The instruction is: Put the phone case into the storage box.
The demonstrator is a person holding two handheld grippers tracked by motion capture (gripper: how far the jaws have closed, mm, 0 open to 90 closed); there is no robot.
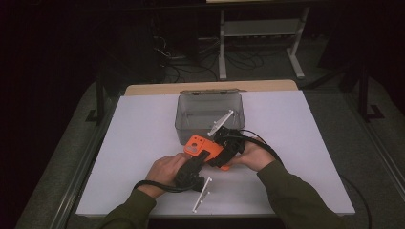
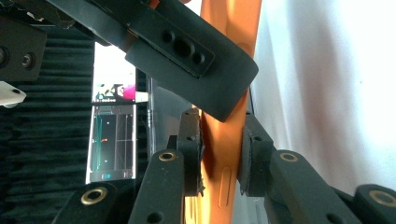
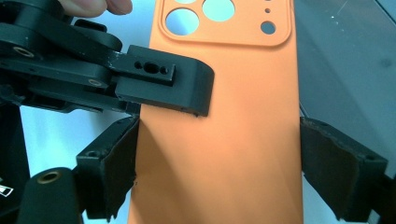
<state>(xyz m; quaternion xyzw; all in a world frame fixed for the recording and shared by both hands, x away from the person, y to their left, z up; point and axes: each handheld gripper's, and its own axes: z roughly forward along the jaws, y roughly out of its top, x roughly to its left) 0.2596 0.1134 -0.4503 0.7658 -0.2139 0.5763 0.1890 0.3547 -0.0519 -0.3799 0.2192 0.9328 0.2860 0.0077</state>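
Both hand-held grippers clamp the orange phone case (image 3: 219,135) — left hand-held gripper (image 2: 222,158) across its thickness, right hand-held gripper (image 3: 217,163) across its width

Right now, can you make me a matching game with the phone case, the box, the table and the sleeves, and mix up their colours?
Things:
1. phone case
2. box
3. table
4. sleeve

Colours:
A. white
B. olive green
C. orange
D. see-through grey

Right pairs: 1-C, 2-D, 3-A, 4-B.
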